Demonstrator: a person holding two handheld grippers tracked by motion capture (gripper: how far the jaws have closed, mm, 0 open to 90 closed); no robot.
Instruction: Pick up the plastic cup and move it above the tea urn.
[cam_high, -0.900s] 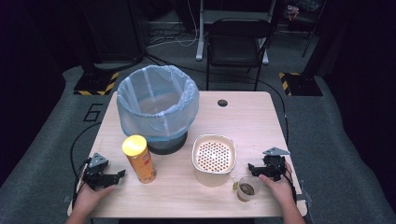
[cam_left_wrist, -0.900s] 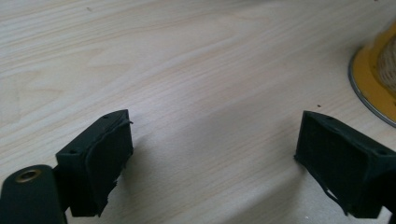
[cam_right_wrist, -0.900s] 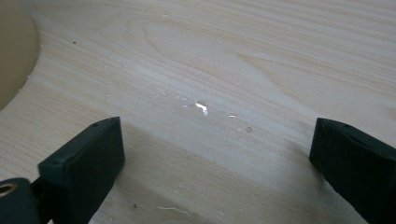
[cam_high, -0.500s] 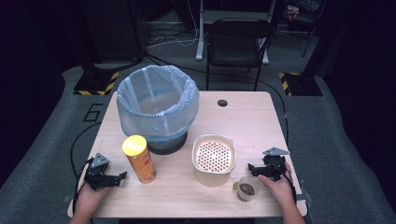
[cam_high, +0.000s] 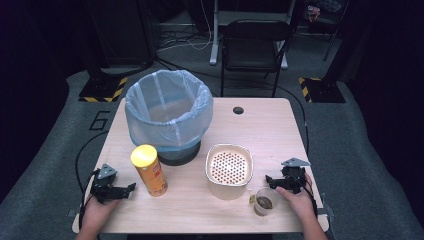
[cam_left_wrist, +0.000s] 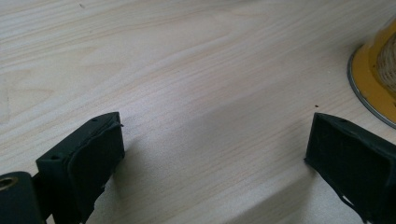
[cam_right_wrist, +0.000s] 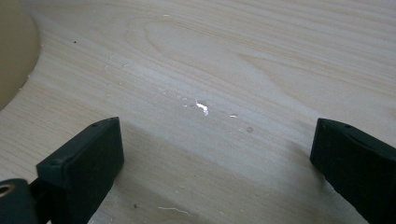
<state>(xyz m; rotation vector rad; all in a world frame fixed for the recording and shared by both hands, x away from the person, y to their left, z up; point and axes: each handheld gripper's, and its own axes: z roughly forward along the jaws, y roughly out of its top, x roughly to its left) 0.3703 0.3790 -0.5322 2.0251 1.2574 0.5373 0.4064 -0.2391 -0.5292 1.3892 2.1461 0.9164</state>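
Observation:
A yellow-lidded orange chip can (cam_high: 149, 170) stands upright near the table's front left; its base (cam_left_wrist: 373, 79) shows at the right edge of the left gripper view. My left gripper (cam_high: 131, 187) rests on the table just left of the can, open, with bare wood between its jaws (cam_left_wrist: 212, 149). A cream perforated strainer bowl (cam_high: 229, 170) sits front centre. A clear plastic cup (cam_high: 263, 201) with brown dregs stands at its right. My right gripper (cam_high: 268, 180) lies beside the cup, open and empty (cam_right_wrist: 215, 149).
A bin lined with a pale blue bag (cam_high: 169, 112) stands at the back left of the wooden table (cam_high: 260, 125). A round cable hole (cam_high: 238, 110) is at the back. A black chair (cam_high: 255, 45) stands beyond the table. The strainer's rim (cam_right_wrist: 14, 51) edges the right gripper view.

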